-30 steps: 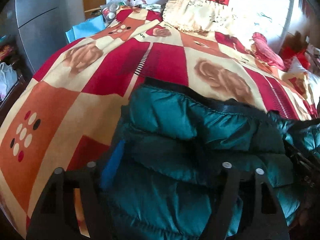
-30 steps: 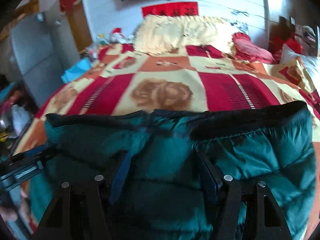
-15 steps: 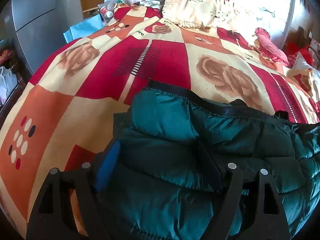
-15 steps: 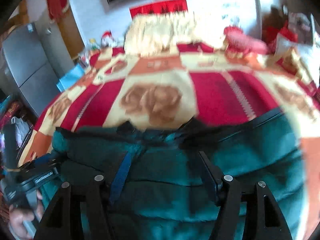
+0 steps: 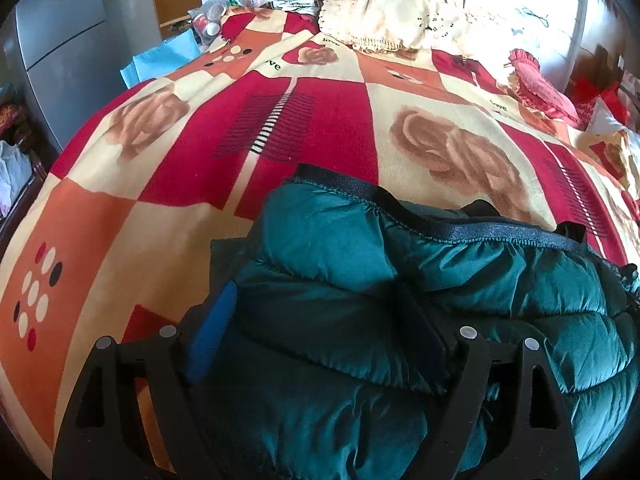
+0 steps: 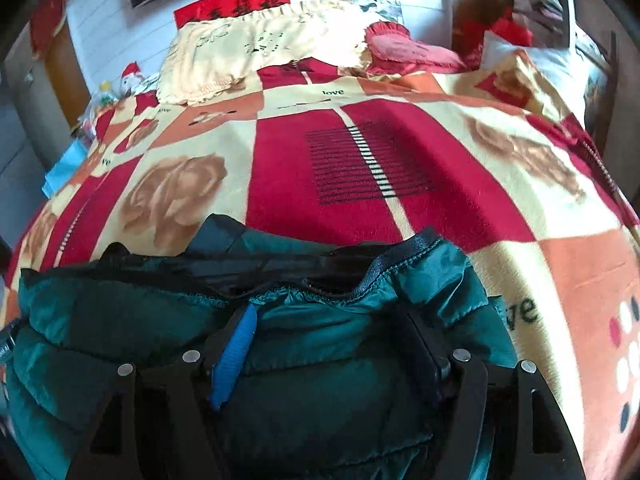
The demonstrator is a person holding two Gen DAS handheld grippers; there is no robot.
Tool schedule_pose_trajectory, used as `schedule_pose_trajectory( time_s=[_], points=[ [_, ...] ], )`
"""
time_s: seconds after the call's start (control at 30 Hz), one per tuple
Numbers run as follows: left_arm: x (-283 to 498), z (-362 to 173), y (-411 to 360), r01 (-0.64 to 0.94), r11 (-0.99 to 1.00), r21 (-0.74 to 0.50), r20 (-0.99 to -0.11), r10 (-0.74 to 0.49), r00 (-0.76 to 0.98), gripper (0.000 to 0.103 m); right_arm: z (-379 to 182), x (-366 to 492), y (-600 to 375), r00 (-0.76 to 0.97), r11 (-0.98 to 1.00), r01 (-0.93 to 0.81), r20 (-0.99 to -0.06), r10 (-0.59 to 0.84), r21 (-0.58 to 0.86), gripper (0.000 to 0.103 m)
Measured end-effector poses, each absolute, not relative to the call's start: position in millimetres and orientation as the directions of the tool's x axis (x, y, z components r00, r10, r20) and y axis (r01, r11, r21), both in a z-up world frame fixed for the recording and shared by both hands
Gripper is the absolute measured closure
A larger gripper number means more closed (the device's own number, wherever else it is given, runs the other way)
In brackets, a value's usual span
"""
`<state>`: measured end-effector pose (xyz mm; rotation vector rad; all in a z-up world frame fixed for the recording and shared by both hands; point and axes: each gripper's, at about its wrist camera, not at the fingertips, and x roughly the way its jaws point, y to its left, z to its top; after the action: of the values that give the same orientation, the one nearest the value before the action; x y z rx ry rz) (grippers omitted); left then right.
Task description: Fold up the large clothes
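A dark teal quilted puffer jacket [image 5: 460, 292] with a black elastic hem lies bunched at the near edge of the bed; it also shows in the right wrist view [image 6: 168, 328]. My left gripper [image 5: 316, 328] has its jaws set wide with a thick fold of the jacket between them. My right gripper [image 6: 328, 344] likewise has a thick fold of jacket between its wide-set jaws, just behind the hem. How firmly either grips cannot be told.
The bed carries a red, orange and cream rose-patterned blanket [image 5: 304, 120]. A cream fringed pillow [image 5: 392, 20] and a red cushion [image 5: 544, 84] lie at the head. A grey cabinet [image 5: 60, 40] stands left of the bed. White pillows [image 6: 552, 64] lie far right.
Both grippers have moved forward and down with the jacket; its hem now lies further up the blanket. The right view has swung toward the bed's right side.
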<state>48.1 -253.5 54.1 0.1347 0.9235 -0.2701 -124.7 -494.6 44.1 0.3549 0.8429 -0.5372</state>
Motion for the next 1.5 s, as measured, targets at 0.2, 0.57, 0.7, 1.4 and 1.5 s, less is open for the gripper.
schedule_pose_trajectory(
  time_s=[0.2, 0.57, 0.7, 1.4, 1.5],
  points=[
    [44.1, 61.3, -244.6, 0.300, 0.954, -0.028, -0.795, -0.203, 0.571, 0.020, 90.2, -147.5, -464.1, 0.637, 0.838, 0.522, -0.725, -0.262, 0.156, 0.034],
    [32.5, 70.6, -234.2, 0.326, 0.945, 0.011, -0.790, -0.191, 0.582, 0.020, 91.1, -110.7, -360.5, 0.693, 0.941, 0.307, -0.711, -0.118, 0.143, 0.034],
    [39.9, 64.2, -232.5, 0.326, 0.945, -0.013, -0.795, -0.207, 0.570, 0.020, 67.9, -86.9, -352.6, 0.654, 0.943, 0.325, -0.738, -0.166, 0.075, 0.033],
    [-37.1, 65.8, -156.1, 0.378, 0.923, -0.073, -0.773, -0.292, 0.563, 0.016, 78.2, -201.0, -436.8, 0.597, 0.829, 0.555, -0.728, -0.338, 0.070, 0.032],
    [-37.9, 54.8, -160.3, 0.378, 0.925, -0.051, -0.782, -0.272, 0.561, 0.016, 64.9, -194.4, -442.5, 0.571, 0.822, 0.568, -0.745, -0.346, 0.053, 0.029]
  ],
)
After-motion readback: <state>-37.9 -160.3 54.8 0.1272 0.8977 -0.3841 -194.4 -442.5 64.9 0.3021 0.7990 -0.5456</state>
